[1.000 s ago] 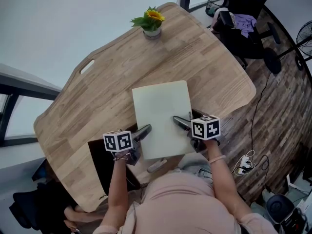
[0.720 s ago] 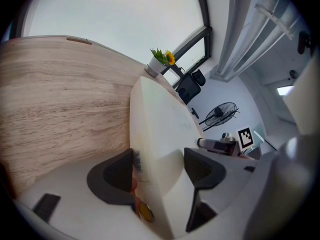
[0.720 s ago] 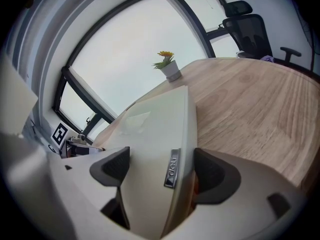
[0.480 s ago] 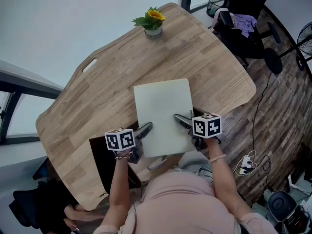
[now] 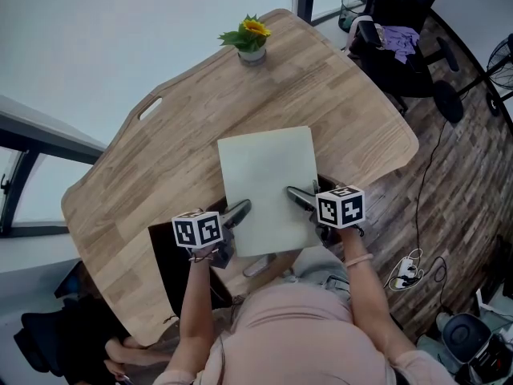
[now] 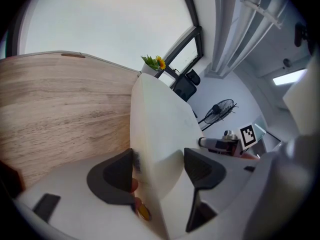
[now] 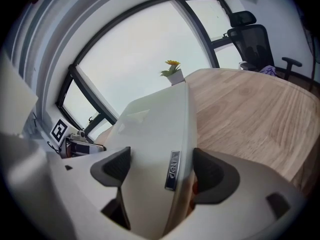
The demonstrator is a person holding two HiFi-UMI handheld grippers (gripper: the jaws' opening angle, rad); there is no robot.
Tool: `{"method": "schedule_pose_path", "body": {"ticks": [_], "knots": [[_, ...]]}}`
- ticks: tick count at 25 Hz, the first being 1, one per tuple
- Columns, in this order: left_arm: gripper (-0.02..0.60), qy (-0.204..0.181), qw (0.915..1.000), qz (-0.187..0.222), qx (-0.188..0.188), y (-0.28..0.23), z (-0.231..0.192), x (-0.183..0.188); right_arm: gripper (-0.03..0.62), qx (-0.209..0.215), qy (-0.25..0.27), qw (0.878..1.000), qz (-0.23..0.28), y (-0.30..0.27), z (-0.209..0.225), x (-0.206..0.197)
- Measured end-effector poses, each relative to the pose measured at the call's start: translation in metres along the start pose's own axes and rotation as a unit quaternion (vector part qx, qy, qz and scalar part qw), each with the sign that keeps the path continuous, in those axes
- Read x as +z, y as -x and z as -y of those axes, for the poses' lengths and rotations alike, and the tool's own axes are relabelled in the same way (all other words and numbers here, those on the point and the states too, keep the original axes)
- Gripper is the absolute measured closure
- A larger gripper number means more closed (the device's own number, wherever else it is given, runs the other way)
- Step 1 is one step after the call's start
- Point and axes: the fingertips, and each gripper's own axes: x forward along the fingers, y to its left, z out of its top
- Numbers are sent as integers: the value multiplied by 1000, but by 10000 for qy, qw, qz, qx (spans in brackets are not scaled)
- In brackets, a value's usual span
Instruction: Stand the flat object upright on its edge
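Observation:
A pale, flat board (image 5: 267, 183) is over the near part of the wooden table (image 5: 160, 159), held at its two side edges. My left gripper (image 5: 236, 212) is shut on its left edge and my right gripper (image 5: 298, 197) is shut on its right edge. In the left gripper view the board (image 6: 157, 129) stands edge-on between the pads of the left gripper (image 6: 159, 171), tilted up off the table. In the right gripper view the board (image 7: 150, 129), with a small metal label on its rim, fills the gap of the right gripper (image 7: 162, 171).
A potted yellow flower (image 5: 251, 42) stands at the table's far edge. A slot (image 5: 149, 107) is cut near the table's left rim. A black office chair (image 5: 401, 46) is at the far right, and a power strip (image 5: 403, 267) lies on the floor.
The board has shifted slightly away from me with both grippers still on it. Its far edge now lies a little farther up the table.

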Motion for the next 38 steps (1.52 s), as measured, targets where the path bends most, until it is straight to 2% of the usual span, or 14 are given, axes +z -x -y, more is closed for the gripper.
{"method": "schedule_pose_path", "body": {"ticks": [26,38], "knots": [[276,-777,9961,383,170,24,39,15,230,-66,691,9957,617,49,-16,27],[276,-1023,9923,662,242,34,57,24,243,-107,1153,9886,963,69,-26,45]]}}
